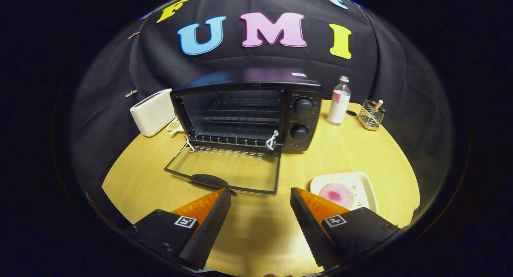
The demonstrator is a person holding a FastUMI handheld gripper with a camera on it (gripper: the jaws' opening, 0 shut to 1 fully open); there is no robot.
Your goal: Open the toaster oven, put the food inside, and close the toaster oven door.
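Nearest the camera, the one gripper (260,197) hangs over the wooden bench (256,229) with its two fingers (208,225) spread wide apart and nothing between them; only bare bench top lies in the gap. Each finger carries one small square marker on its upper face, two markers in all.

Just ahead of the left finger lies the toaster oven door (228,170), one glass panel in a dark frame, dropped fully open and lying flat on the bench, with its single handle (208,180) on the edge closest to the fingers. Beyond the door stands the one toaster oven (248,108), its cavity open and showing one wire rack (240,120) across the inside. Two round knobs (303,107) sit one above the other on its right-hand panel. Two short white strings (272,140) hang at the front corners of the opening, one at each side.

Just beside the right finger, partly hidden behind it, is one white plate (360,185) holding one round pink piece of food (338,195); the food is outside the oven, resting on the plate.

To the left of the oven stands one white toaster (153,112), with a small pale object just beside it that is too small to identify. To the right of the oven stands one clear bottle (339,102), upright, and farther right one wire basket (371,115) with a stick-like item leaning in it. A small dark round thing lies between bottle and basket.
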